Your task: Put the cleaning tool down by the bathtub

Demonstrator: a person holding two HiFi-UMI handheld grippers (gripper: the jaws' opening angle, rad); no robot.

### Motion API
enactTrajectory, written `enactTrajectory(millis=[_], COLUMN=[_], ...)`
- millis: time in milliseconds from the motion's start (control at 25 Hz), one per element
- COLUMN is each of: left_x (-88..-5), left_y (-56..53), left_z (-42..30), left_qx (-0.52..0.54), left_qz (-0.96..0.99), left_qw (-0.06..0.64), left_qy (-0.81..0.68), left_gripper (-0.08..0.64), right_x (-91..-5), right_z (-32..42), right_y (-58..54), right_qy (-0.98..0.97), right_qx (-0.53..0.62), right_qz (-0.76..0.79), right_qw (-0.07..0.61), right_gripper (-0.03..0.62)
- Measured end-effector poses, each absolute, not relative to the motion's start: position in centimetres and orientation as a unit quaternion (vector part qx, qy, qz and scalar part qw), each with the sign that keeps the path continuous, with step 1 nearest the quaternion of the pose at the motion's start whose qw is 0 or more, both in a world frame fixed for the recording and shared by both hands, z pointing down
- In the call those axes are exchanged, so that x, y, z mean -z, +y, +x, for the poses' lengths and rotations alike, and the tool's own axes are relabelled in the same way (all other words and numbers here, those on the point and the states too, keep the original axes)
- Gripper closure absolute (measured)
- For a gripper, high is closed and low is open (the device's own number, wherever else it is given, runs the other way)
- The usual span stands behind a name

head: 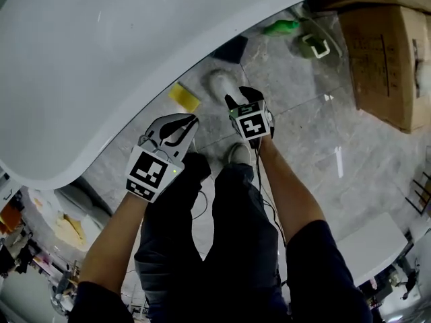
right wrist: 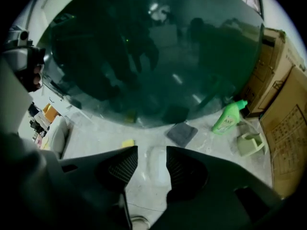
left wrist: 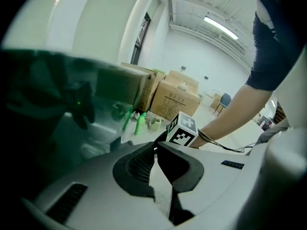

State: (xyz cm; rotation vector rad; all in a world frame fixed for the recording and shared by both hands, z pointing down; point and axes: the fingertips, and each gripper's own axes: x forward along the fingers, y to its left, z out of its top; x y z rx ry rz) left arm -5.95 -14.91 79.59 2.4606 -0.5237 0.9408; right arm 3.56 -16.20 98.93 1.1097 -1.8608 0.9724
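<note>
Cleaning tool [head: 222,83] [right wrist: 158,166]: a pale, whitish oval piece lying flat on the floor [head: 310,133]. It shows in the gap of the right claw but sits below it, touched by nothing.
Right claw [head: 241,98] [right wrist: 151,153]: jaws spread wide and empty, pointing steeply down above the tool.
Left claw [head: 193,120] [left wrist: 156,146]: tips closed together with nothing between them, just left of the right claw.
Bathtub [head: 135,59] [right wrist: 153,56]: broad white rim and glossy dark side, beyond both claws. The tool lies on the floor close to its foot.
Yellow sponge [head: 184,97] [right wrist: 127,143]: on the floor beyond the left claw, left of the tool.
Grey cloth [head: 232,49] [right wrist: 182,133]: beyond the right claw, at the tub's edge.
Green bottle [head: 281,27] [right wrist: 229,116]: beyond and right of the right claw — a pale green holder [head: 315,46] [right wrist: 249,144] stands beside it.
Cardboard boxes [head: 384,52] [left wrist: 177,99] [right wrist: 283,123]: further right still.
Shoe [head: 239,152]: pale, on the floor under the right claw.
</note>
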Motion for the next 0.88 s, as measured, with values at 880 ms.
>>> enactTrajectory(millis=[880], left_x=[-53.2], left_y=[-12.9], left_z=[-5.3], left_qx=[-0.280], left_qz=[0.904], left_qw=[0.176], left_qy=[-0.271], left_gripper=[0.517], right_x=[-63.8], right_z=[4.5], right_y=[-14.4], right_qy=[-0.787], right_qx=[-0.332], right_qz=[0.465], right_qw=[0.233], right_gripper=[0.400])
